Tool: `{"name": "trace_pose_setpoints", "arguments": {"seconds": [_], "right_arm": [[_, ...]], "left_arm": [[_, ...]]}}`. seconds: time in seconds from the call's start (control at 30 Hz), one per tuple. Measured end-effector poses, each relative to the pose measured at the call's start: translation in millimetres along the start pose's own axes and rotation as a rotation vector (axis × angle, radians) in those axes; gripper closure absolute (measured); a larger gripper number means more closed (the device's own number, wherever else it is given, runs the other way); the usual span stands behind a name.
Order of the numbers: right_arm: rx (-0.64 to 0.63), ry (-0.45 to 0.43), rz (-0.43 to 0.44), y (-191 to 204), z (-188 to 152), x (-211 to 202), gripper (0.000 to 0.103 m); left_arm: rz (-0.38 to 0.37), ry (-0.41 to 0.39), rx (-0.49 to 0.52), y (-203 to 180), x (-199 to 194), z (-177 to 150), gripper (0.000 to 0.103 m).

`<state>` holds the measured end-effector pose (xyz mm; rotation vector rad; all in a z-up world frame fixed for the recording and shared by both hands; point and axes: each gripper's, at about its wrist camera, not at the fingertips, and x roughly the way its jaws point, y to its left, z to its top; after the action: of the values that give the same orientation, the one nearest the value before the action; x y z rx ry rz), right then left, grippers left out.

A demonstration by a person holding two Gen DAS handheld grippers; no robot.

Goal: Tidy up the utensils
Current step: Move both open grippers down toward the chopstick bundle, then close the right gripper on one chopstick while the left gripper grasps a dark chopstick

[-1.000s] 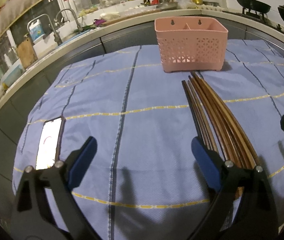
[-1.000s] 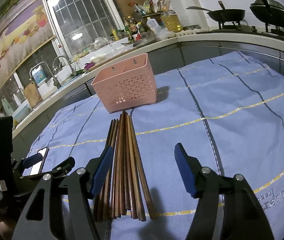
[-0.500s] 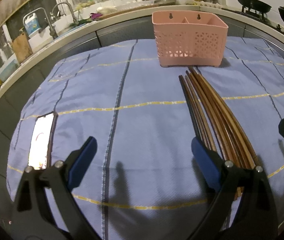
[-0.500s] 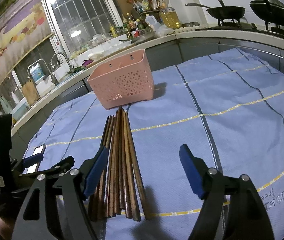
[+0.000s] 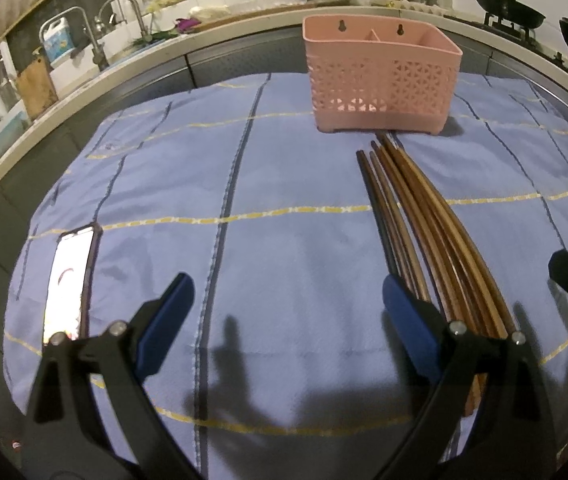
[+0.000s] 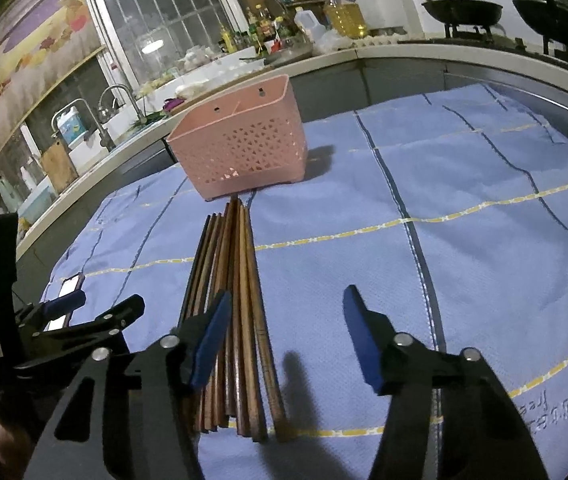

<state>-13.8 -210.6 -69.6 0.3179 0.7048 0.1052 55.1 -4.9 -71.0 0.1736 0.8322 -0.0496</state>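
A blue checked cloth (image 5: 284, 200) covered a kitchen table. A bundle of wooden chopsticks (image 6: 235, 300) lay just before a pink basket (image 5: 384, 80). The left gripper (image 5: 284, 320) stood spread wide over bare cloth. The right gripper (image 6: 284, 332) was closing, its left pad over the bundle, gripping nothing.

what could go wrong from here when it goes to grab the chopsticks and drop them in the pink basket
1. The chopsticks lie packed side by side, so the right gripper, jaws closing with nothing between the pads yet, may pinch several or scatter the bundle.
2. The pink basket stands loose on the cloth; long chopsticks could tip it.
3. The left gripper hovers open nearby and could collide with the right.
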Motion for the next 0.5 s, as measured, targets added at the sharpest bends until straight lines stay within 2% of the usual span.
{"name": "trace_pose_setpoints", "arguments": {"seconds": [0.07, 0.17, 0.27, 0.33, 0.4, 0.5], "right_arm": [[-0.007, 0.016, 0.001, -2, 2, 1, 0.052], [-0.042, 0.044, 0.013, 0, 3, 4, 0.056], [-0.088, 0.067, 0.022, 6, 1, 7, 0.059], [-0.121, 0.086, 0.027, 12, -1, 11, 0.06], [-0.147, 0.104, 0.023, 16, -3, 16, 0.062], [-0.179, 0.122, 0.004, 19, -6, 21, 0.062]], "left_arm": [[-0.024, -0.001, -0.006, 2, 1, 2, 0.012], [-0.113, -0.018, -0.042, 10, 2, 6, 0.012], [-0.164, -0.023, -0.075, 17, 5, 10, 0.012], [-0.192, -0.003, -0.087, 17, 9, 12, 0.016], [-0.213, 0.013, -0.073, 12, 11, 12, 0.024], [-0.239, 0.045, -0.05, 3, 16, 10, 0.028]]}}
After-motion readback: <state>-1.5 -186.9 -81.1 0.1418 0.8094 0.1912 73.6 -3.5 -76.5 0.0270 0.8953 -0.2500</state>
